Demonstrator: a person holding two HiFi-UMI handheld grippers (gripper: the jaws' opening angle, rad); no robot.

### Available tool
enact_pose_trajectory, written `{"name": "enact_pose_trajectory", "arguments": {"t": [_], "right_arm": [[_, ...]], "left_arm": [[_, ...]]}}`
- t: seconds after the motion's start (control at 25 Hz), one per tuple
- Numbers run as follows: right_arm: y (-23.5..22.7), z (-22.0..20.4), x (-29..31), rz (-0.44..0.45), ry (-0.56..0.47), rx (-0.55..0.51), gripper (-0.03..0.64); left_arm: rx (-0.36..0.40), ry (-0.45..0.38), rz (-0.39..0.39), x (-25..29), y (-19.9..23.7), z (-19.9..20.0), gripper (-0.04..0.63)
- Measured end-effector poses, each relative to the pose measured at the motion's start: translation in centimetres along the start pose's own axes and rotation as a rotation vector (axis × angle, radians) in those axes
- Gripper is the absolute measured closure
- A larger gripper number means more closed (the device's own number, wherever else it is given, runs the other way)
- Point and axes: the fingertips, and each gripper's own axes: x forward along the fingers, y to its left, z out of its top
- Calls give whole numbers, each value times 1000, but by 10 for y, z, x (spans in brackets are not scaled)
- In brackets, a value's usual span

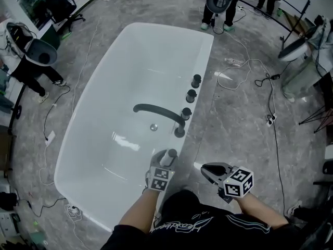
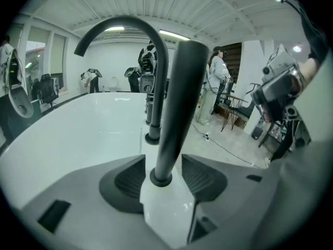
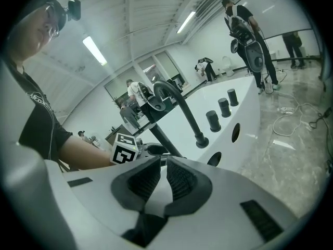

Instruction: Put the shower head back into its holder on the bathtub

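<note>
Shower head (image 2: 177, 103) stands upright in its holder (image 2: 161, 179), a dark ring set into the bathtub's (image 1: 130, 40) white rim at the person's end, on the same side as the tap fittings. Its dark grey stem rises between the jaws of the left gripper (image 1: 163, 164), which stand wide apart. The ribbed pads (image 2: 130, 178) sit on either side of the stem with a clear gap on each side, so nothing is clamped. The left gripper reaches over that bathtub rim, angled downward.

Further along the same rim from the shower head come the base of the curved spout (image 1: 156, 110), which arches over the bathtub basin, and then three dark knobs (image 1: 191, 95) in a row. The drain (image 1: 153, 126) lies in the bathtub floor under the spout.

The right gripper (image 1: 204, 169) hangs just outside the bathtub, beside the rim and apart from the shower head. Its jaws are drawn almost together, with only a thin slit between the pads and nothing in it.

Around the bathtub, cables (image 1: 260, 82) trail across the grey marbled floor (image 1: 244, 129), and a few people (image 1: 221, 4) stand beyond the far end and off to the side.
</note>
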Motion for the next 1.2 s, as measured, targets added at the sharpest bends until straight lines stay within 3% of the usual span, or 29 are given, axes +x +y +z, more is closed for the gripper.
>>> {"name": "enact_pose_trajectory", "arguments": {"t": [0.08, 0.24, 0.4, 0.64, 0.88, 1.2], "right_arm": [[1, 4, -1, 1, 1, -35, 574], [1, 11, -8, -10, 30, -202, 574], [16, 33, -26, 49, 5, -206, 574], [75, 91, -63, 168, -52, -356, 574], [132, 110, -88, 251, -73, -427, 580], [164, 113, -111, 332, -115, -443, 594]], "left_arm": [[-10, 6, -15, -5, -2, 2, 387], [-74, -4, -41, -30, -5, 10, 385], [-156, -10, -138, -77, -30, 33, 388], [-151, -184, -240, -169, -66, 126, 552], [-14, -309, -286, -244, -104, 199, 591], [58, -343, -342, -268, -145, 221, 591]]}}
